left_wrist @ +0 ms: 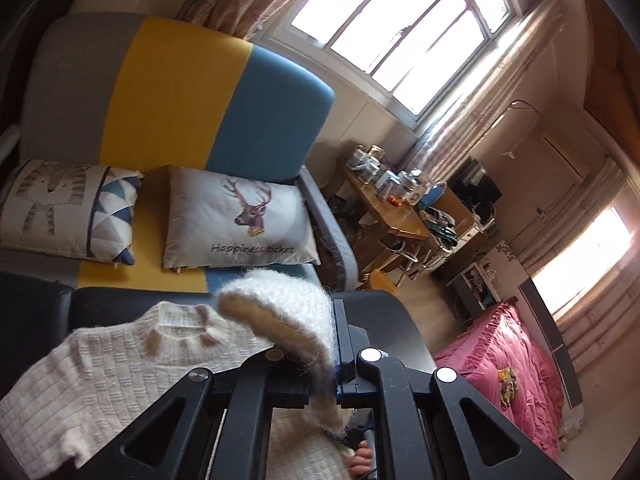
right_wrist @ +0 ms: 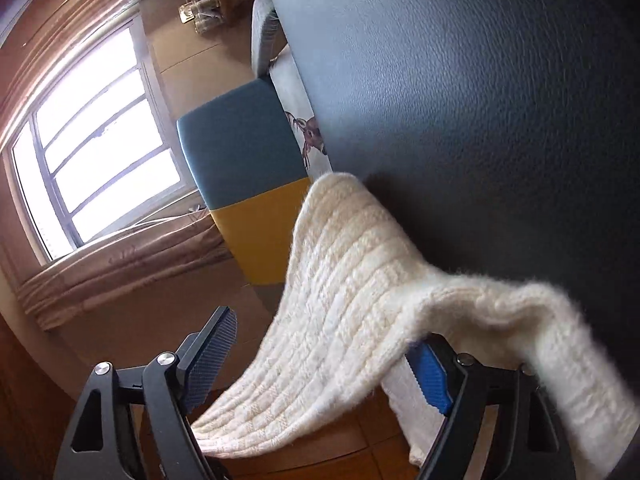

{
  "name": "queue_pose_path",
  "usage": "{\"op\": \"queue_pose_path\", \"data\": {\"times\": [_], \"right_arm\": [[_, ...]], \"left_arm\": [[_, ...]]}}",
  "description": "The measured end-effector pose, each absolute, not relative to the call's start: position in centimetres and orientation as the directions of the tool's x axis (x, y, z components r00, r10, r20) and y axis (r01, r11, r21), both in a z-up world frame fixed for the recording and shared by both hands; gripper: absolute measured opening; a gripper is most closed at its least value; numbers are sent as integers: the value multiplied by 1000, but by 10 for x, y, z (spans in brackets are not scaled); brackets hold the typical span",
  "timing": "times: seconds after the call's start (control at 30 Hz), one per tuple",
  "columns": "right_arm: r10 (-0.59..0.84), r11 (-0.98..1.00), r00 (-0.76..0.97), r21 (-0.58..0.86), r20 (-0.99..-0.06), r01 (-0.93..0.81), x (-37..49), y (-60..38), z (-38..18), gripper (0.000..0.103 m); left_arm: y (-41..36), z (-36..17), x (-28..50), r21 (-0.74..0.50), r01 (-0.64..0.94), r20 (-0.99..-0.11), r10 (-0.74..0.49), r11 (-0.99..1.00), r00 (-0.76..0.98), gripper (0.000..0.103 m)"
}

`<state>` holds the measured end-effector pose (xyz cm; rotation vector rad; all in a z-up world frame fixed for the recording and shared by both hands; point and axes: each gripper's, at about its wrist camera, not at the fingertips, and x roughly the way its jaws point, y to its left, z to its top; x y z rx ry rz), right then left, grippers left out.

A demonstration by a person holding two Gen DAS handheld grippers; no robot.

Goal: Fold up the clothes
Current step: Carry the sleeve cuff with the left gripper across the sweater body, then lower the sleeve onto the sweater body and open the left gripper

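A cream knitted sweater lies on a dark leather surface, collar toward the sofa. My left gripper is shut on a fuzzy fold of the sweater and holds it lifted over the body. In the right wrist view the sweater drapes off the dark surface and over my right gripper. That gripper's jaws stand wide apart; the knit rests on the right finger without being pinched, and the left finger is bare.
A grey, yellow and blue sofa with two cushions, one with a deer print, stands behind the surface. A cluttered wooden desk and a pink bed are to the right. A bright window is behind.
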<state>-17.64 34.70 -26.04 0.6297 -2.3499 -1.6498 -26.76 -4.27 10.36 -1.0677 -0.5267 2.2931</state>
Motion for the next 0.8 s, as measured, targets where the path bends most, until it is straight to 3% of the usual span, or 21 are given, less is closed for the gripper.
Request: {"op": "queue_pose_path", "data": {"times": [0.4,0.67,0.73,0.8], "right_arm": [[-508,-12,-826,960,-246,-278,-188,349,-243,82],[-492,-252,-779,920,-388,-300,-196,346,-223,79],[-446,-375,-781,884,-437,-280,-195,346,-211,71],[-415,-459,-763,838,-495,-295,-197,343,-211,48]], "left_arm": [[-135,-105,-270,-493,-3,-812,461,-870,-357,8],[-135,-124,-268,-340,-127,-876,363,-932,-318,8],[-130,-122,-266,-281,-181,-883,328,-943,-336,10],[-126,-133,-271,-191,-198,-910,249,-961,-330,11]]}}
